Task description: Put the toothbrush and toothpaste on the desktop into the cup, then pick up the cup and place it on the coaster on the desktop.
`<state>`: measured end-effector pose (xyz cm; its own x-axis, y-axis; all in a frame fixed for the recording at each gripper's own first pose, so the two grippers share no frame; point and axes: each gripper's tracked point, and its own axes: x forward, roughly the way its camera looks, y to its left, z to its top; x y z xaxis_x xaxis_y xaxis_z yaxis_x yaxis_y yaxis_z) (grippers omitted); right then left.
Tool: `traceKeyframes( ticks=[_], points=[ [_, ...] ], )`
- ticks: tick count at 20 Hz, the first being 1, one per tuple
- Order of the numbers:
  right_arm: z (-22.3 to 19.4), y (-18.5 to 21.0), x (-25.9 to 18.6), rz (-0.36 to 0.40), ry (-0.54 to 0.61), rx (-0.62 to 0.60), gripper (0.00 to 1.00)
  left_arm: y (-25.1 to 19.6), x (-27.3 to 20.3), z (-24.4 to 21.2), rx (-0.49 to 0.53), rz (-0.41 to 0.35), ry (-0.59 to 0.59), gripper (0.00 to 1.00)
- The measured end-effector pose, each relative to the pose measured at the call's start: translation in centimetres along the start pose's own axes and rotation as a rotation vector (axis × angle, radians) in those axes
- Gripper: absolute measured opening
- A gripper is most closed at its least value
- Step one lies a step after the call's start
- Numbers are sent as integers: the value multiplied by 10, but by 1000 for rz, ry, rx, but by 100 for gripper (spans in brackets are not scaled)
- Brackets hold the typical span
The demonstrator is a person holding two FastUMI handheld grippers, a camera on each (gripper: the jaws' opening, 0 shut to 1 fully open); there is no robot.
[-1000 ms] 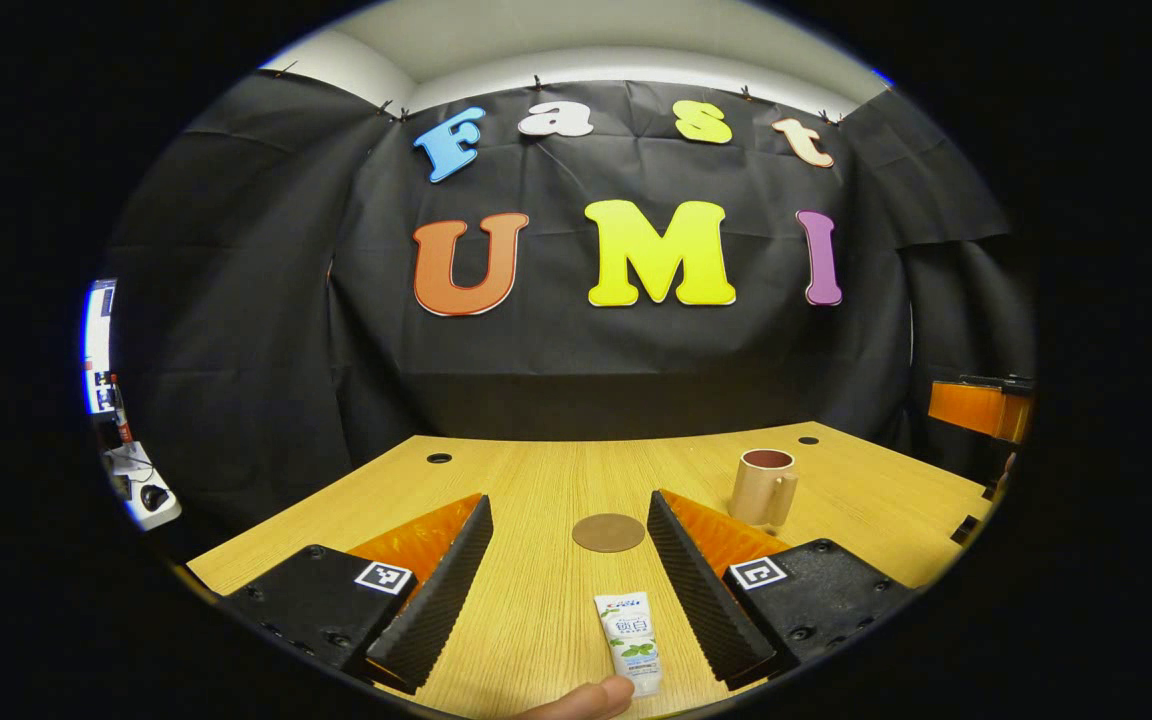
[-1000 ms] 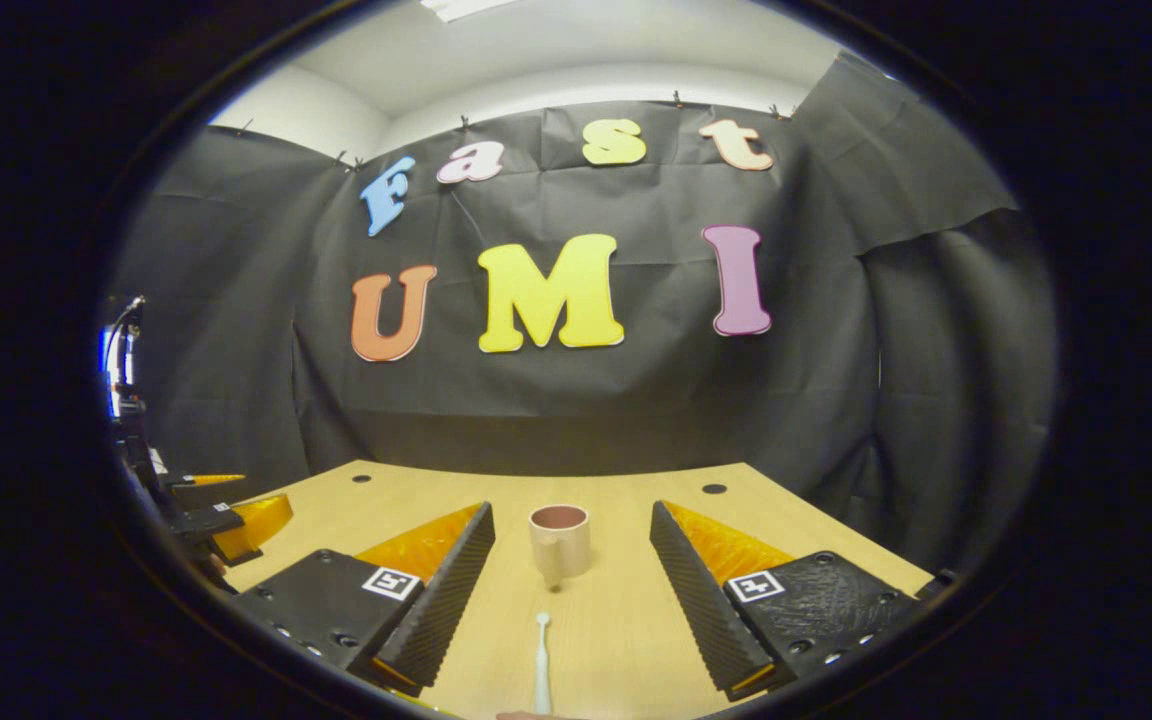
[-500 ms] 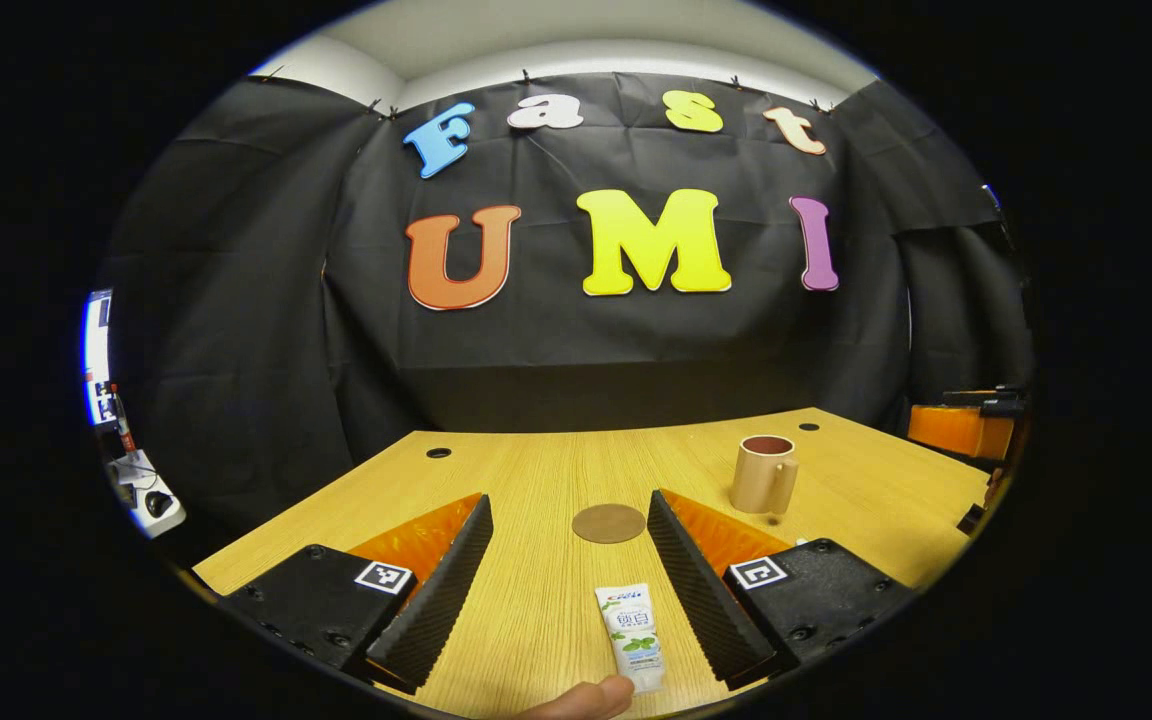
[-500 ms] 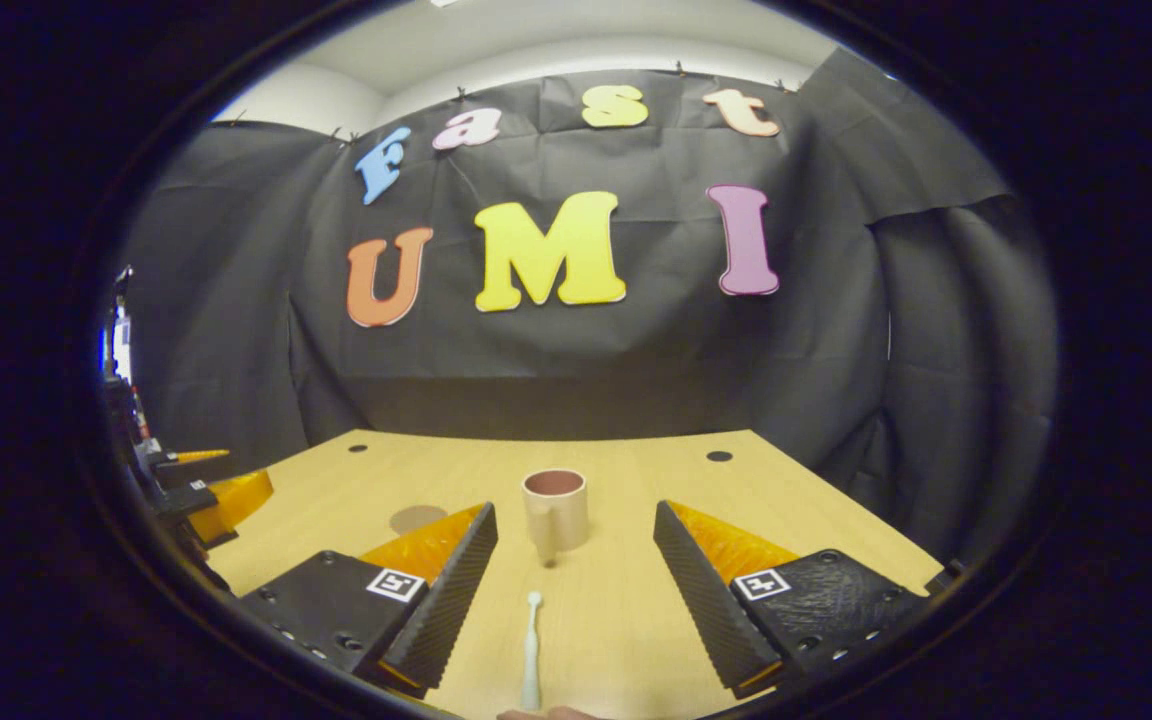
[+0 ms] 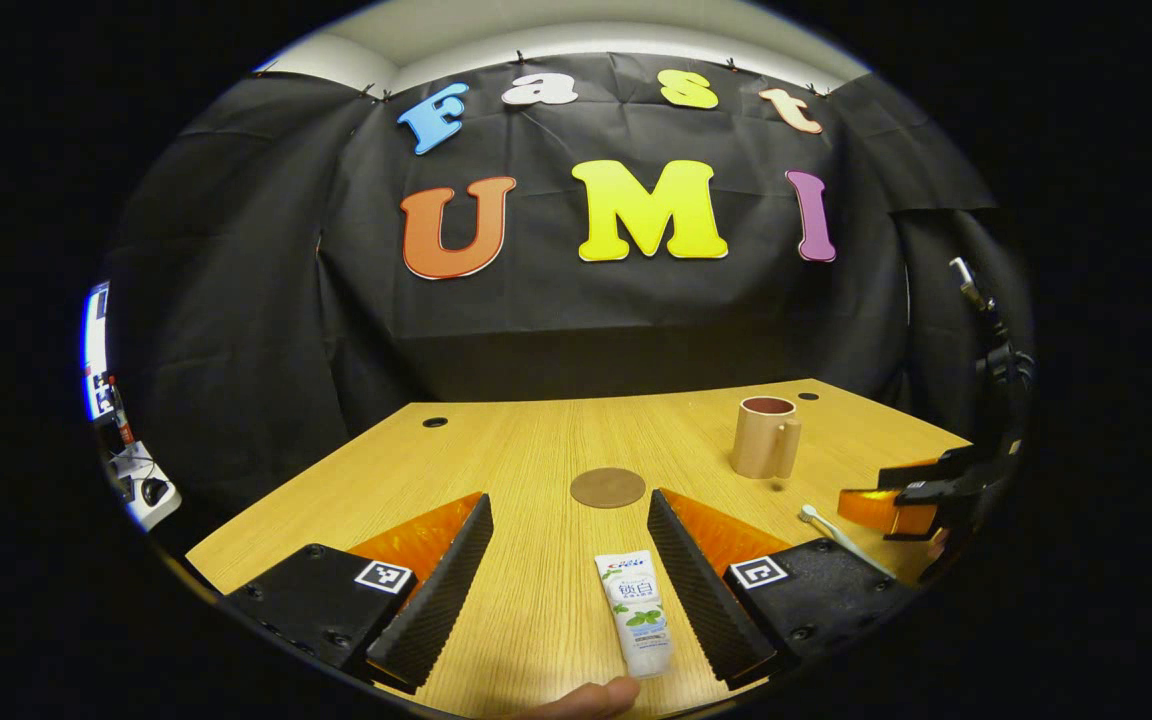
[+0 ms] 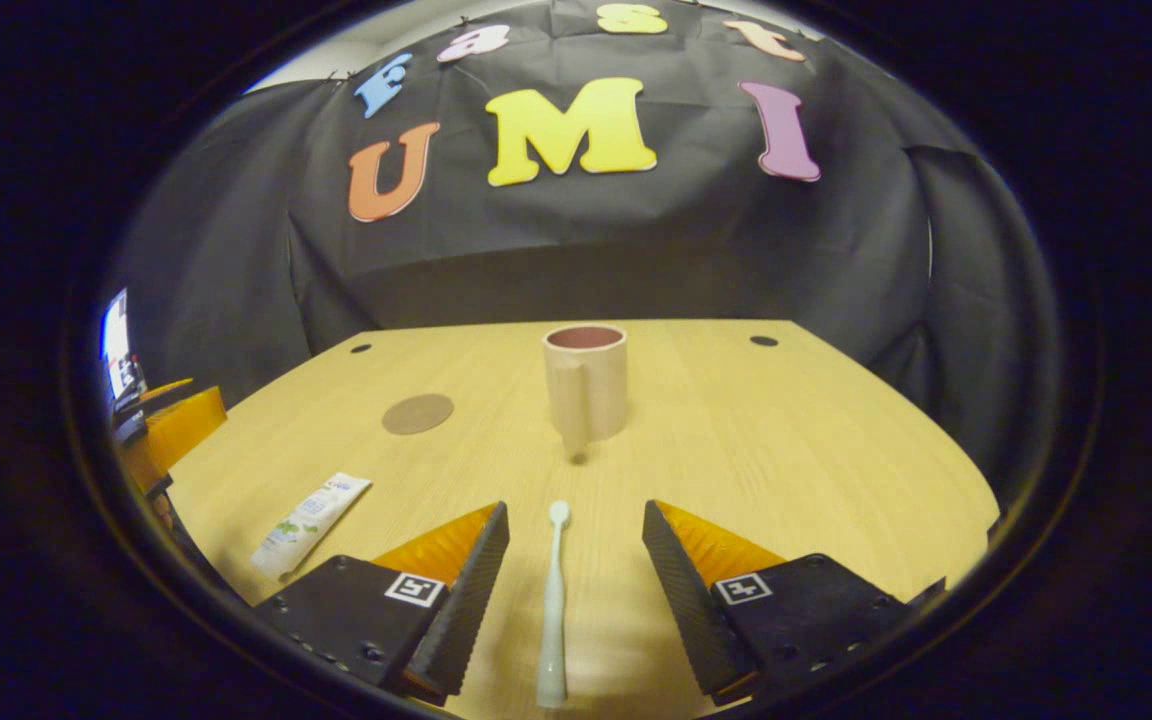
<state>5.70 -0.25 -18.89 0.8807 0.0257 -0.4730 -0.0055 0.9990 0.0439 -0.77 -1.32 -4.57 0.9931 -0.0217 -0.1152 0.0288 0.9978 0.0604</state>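
Nothing is done yet, as far as I can judge. My right claw gapes wide with the toothbrush lying flat on the desk between its fingers, untouched. My left claw is equally wide around the toothpaste, near the front edge. The cup stands empty mid-desk, apart from the coaster.
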Motion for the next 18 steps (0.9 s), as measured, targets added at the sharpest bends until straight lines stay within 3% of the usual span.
traceKeyframes(
  ticks=[1, 3, 4, 5, 6, 7, 9, 10, 14, 18],
  points=[
    [-8, 3, 7, -1, 33, -3, 81, -1, 0, -3, -4, -6, 8, 99],
    [-22, 10, 14, 4, 86, -4, 67, -1, -1, -7, -6, -11, 18, 99],
    [-26, 10, 16, 1, 101, 3, 64, 0, -1, -9, -6, -11, 23, 99],
    [-31, 10, 18, -2, 120, 11, 54, 2, -1, -11, -11, -6, 30, 99],
    [-31, 9, 17, -1, 122, 14, 37, 4, 0, -15, -19, 0, 43, 99],
    [-32, 9, 19, -1, 122, 11, 29, 5, 0, -16, -22, 3, 49, 99],
    [-31, 6, 19, -6, 128, 40, 23, 4, 1, -19, -30, 1, 62, 99],
    [-32, 5, 18, -6, 133, 63, 7, 0, 2, -20, -34, -5, 70, 99],
    [-33, 6, 17, 20, 131, 67, 1, -11, 3, -31, -32, -37, 107, 99],
    [-19, 9, 3, 35, 65, 21, 1, -28, 3, -54, -36, -78, 190, 100]
  ],
)
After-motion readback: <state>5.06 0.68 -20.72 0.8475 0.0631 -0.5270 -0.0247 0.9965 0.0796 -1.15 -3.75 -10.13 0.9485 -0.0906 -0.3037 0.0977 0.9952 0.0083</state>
